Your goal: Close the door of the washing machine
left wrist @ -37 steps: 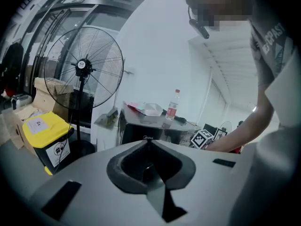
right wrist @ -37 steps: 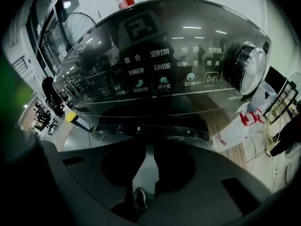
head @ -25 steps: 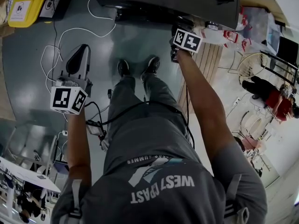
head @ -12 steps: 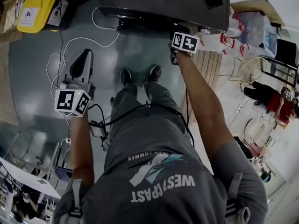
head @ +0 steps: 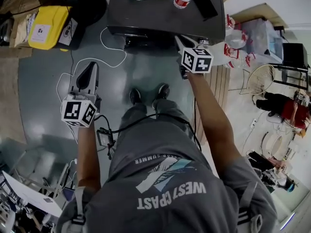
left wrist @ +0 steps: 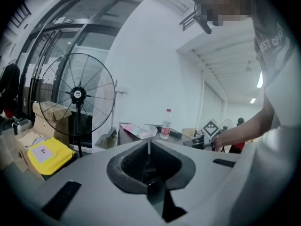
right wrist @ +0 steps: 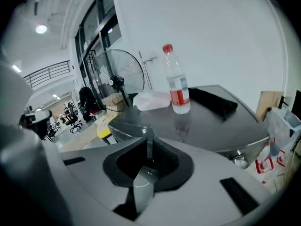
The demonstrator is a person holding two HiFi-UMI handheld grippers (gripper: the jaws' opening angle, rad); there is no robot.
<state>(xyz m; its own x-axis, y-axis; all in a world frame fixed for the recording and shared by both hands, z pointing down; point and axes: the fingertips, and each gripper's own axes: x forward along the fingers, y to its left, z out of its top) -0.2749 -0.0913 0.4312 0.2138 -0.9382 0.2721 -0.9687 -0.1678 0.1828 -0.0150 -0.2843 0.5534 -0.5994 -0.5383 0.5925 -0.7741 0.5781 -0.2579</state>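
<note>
Both grippers have come up since a second ago, the right one much more. It has gone from low against the machine's front to level with its top edge.

Grey floor [head: 43, 96] spreads beneath both pairs of jaws. The dark grey, box-shaped washing machine [head: 160, 13] stands straight ahead of the right gripper [right wrist: 147, 135], with the front rim of its flat top just ahead of those jaws and a little below them. From the left gripper [left wrist: 148, 147] it lies ahead and slightly right, well apart. Its door cannot be made out, since the front face under the rim is in shadow.

A tall black wire-caged standing fan [left wrist: 77, 95] rises ahead and left of the left jaws. A yellow plastic case [left wrist: 44, 154] sits low on that side, nearer to them. On the machine's top, a pale crumpled sheet [right wrist: 150, 100] lies directly beyond the right jaws. A flat black slab [right wrist: 214, 102] lies further right. A clear plastic bottle with a red label and red cap [right wrist: 176, 86] stands upright between the two.

The right jaws have just been closing and now meet with nothing between them. The left jaws are likewise clenched together on nothing.
</note>
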